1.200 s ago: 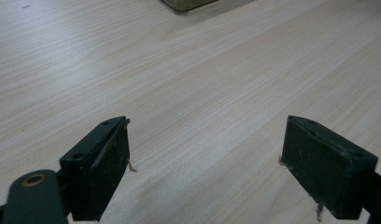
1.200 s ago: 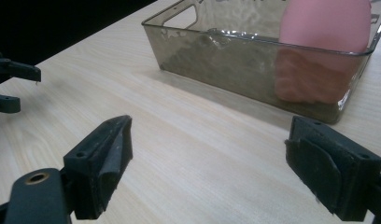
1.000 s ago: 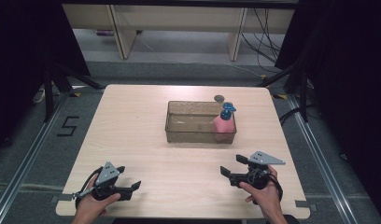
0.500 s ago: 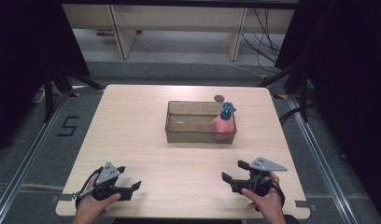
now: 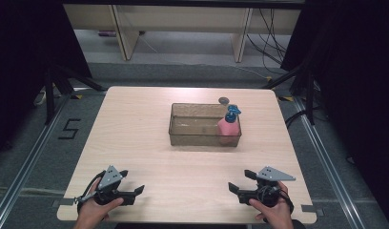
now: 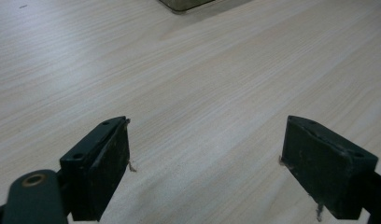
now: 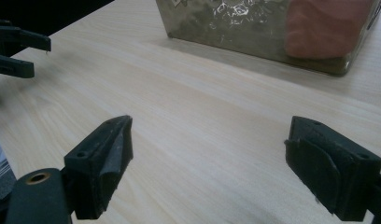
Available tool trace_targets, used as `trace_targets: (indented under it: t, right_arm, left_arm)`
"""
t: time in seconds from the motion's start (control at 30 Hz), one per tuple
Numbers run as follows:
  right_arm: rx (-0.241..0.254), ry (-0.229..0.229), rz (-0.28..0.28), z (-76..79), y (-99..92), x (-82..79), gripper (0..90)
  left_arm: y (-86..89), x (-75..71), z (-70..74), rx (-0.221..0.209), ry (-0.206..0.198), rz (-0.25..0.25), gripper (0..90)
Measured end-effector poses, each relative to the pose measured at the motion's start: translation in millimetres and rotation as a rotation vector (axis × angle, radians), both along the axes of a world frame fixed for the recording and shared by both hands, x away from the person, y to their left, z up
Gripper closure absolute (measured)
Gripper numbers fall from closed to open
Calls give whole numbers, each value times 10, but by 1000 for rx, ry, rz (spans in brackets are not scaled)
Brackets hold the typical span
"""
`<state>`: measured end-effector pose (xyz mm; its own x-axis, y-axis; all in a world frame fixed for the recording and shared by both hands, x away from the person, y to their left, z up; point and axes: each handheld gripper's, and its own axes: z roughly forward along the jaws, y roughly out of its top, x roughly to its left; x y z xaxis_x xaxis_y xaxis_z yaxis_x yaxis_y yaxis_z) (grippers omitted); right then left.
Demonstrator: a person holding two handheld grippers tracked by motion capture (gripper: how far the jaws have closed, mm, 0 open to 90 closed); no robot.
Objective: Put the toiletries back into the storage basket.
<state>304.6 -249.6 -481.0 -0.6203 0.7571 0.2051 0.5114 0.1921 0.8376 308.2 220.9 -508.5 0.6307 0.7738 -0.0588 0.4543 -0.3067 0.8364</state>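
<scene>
Left gripper (image 5: 134, 192) low over the near left part of the table (image 5: 135, 124), held in a hand (image 5: 92, 212) coming in from the bottom edge. Jaws spread wide, nothing between them but bare wood, as seen in the left gripper view (image 6: 205, 175). Fingertips pointing toward the right side of the table.

Right gripper (image 5: 239, 182) low over the near right part, held in the other hand (image 5: 273, 214). Jaws likewise spread wide and holding nothing; bare wood in the gap in the right gripper view (image 7: 207, 175). Fingertips pointing toward the left side, roughly facing the left gripper's.

Clear plastic bin (image 5: 188, 138) well ahead of both sets of fingers, near the middle of the table, well apart from each. Seen ahead of the right fingers in the right gripper view (image 7: 235, 28); only a corner of it at the top edge, far beyond the left fingers, in the left gripper view (image 6: 184, 3).

Pink bottle (image 5: 228, 129) with a blue top, upright inside the bin at its right end, against the wall. Showing as a pink blur through the bin wall beyond the right fingers (image 7: 326, 25).

Small dark round thing (image 5: 224, 100) on the table just behind the bin, farthest from the fingers; too small to identify.

Left gripper's fingertips also visible far off at the left edge of the right gripper view (image 7: 20, 51), apart, gripping nothing.
</scene>
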Motion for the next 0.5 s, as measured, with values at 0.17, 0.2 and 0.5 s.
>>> trace_targets:
  t: [0.17,0.2,0.5]
  right_arm:
    - [4,-21,11,-18,11,-28,158]
    - [15,-1,23,-21,18,-38,157]
    - [1,4,44,-35,33,-75,158]
  left_arm:
    - [1,2,0,2,-3,-4,148]
    - [1,0,3,5,-2,-4,148]
    - [-7,-2,3,-1,-8,-10,148]
